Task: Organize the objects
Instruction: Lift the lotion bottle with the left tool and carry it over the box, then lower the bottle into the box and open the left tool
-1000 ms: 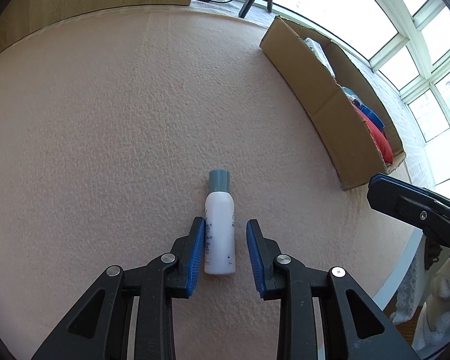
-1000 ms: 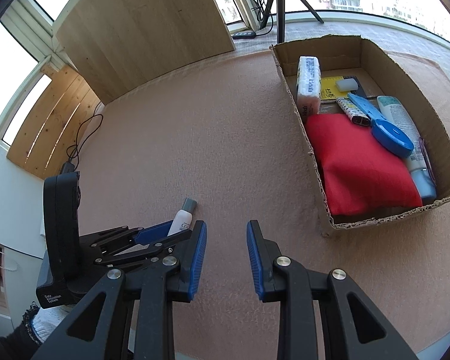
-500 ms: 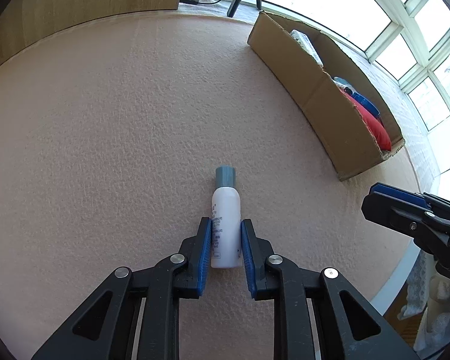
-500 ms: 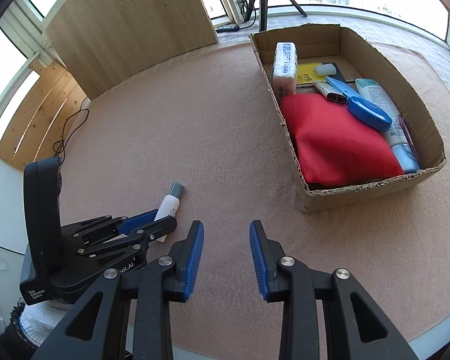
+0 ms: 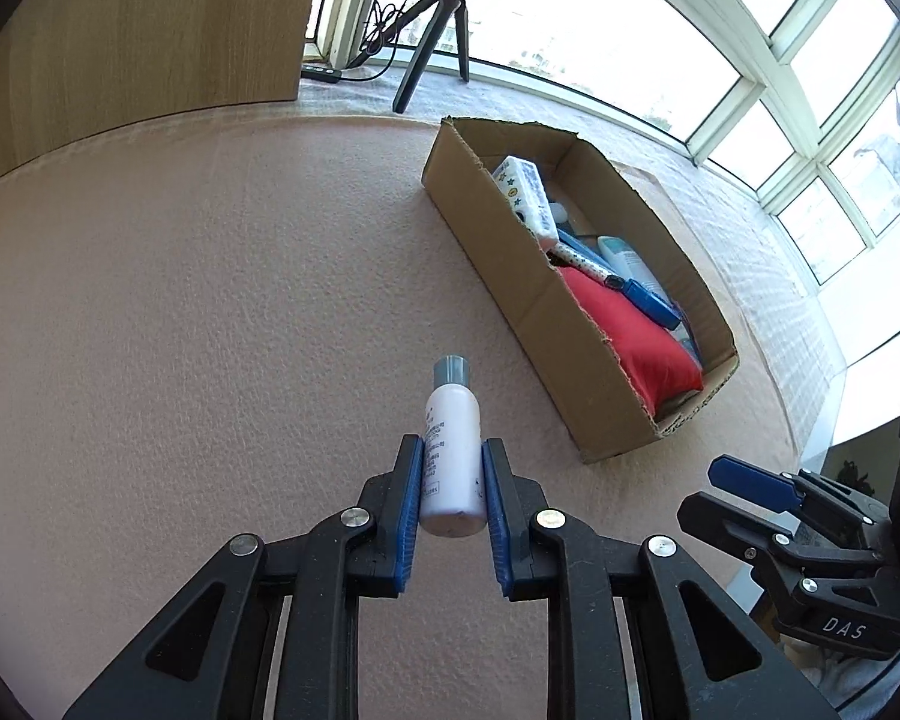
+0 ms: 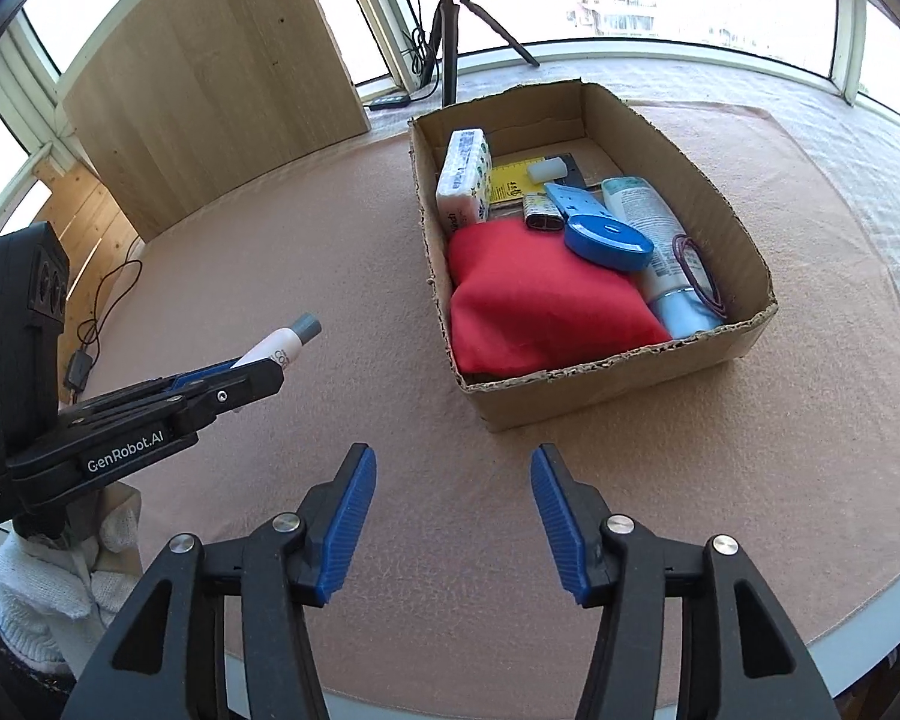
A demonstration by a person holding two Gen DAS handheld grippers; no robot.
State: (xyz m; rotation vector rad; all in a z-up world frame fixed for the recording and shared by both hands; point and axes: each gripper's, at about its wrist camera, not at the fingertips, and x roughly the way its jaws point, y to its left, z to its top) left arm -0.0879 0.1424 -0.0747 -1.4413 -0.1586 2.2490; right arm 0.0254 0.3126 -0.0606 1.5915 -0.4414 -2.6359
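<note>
Your left gripper (image 5: 451, 483) was clenched on the small white bottle (image 5: 452, 461): both ribbed blue pads (image 5: 411, 510) pressed flat on the two sides of its smooth plastic body, near the base. The bottle was a round cylinder with a grey screw cap (image 5: 451, 369), and the cap pointed forward, away from the fingers. In the right wrist view the bottle (image 6: 279, 345) was lifted from the table and tilted, cap up, toward the box, with only its upper part showing past the black finger of your left gripper (image 6: 252, 378).

Your right gripper (image 6: 453, 519) held nothing; its two blue pads (image 6: 348, 525) stood wide apart above the bare table, low and just before the near wall of the cardboard box (image 6: 624, 372).

The table (image 5: 210, 300) was covered with a pinkish cloth of fine grainy texture, and it had a rounded white edge (image 6: 870, 594) close to your right side. Between the bottle and the box the cloth was free.

The box was rectangular, of brown corrugated cardboard, with torn, ragged upper edges. Inside lay a soft red cloth bundle (image 6: 534, 300) at the near end, a blue oval plastic tool (image 6: 606, 237) upon it, a long white tube (image 6: 654, 240) along the right wall, a tissue pack (image 6: 465, 180) standing at the left wall, and a yellow card (image 6: 507, 183) on the bottom. The box was rather full; some bare bottom showed only near the far wall.

Behind the table stood a light wooden panel (image 6: 210, 84) and a tripod (image 6: 450, 18) before the windows.
</note>
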